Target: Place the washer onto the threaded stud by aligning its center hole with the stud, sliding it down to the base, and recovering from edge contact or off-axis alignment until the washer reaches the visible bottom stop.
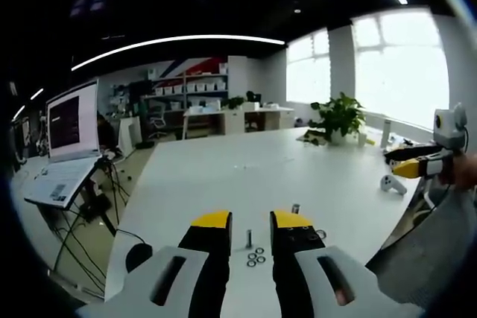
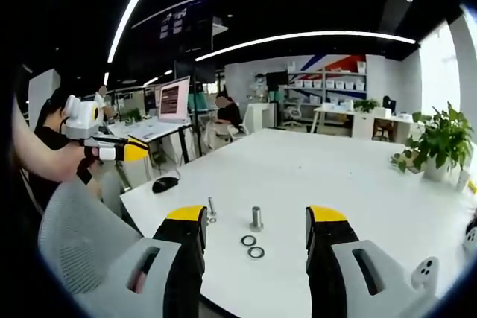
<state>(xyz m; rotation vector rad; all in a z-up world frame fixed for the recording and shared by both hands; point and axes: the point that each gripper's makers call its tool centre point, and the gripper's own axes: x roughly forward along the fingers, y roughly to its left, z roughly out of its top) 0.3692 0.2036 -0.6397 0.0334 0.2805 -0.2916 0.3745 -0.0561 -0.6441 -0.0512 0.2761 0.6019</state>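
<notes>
White and broad, the desk (image 2: 313, 161) runs away toward shelves and bright windows in an open office. Near its close edge stands the threaded stud (image 2: 256, 219), upright on a wider base. Two loose washers (image 2: 252, 246) lie flat just in front of it in the right gripper view, close together and apart from the stud; no washer is on the stud yet, so the task looks to be at its start. A second, thinner stud (image 2: 211, 208) stands to the left, near the desk edge.

The right gripper (image 2: 254, 221) has its jaws spread wide and empty, framing stud and washers between them, which suits lining up for a pick. The left gripper (image 1: 250, 223) also hangs with jaws apart and holding nothing, its gap centred on a stud (image 1: 249, 239) with a small cluster of washers (image 1: 256, 258) at its foot.

Seen from the left gripper view, that cluster looks like three or four rings, though too small to be sure. That view also takes in a potted plant (image 1: 339, 118) on the far right and an open laptop (image 1: 65, 147) on a stand at left.
</notes>
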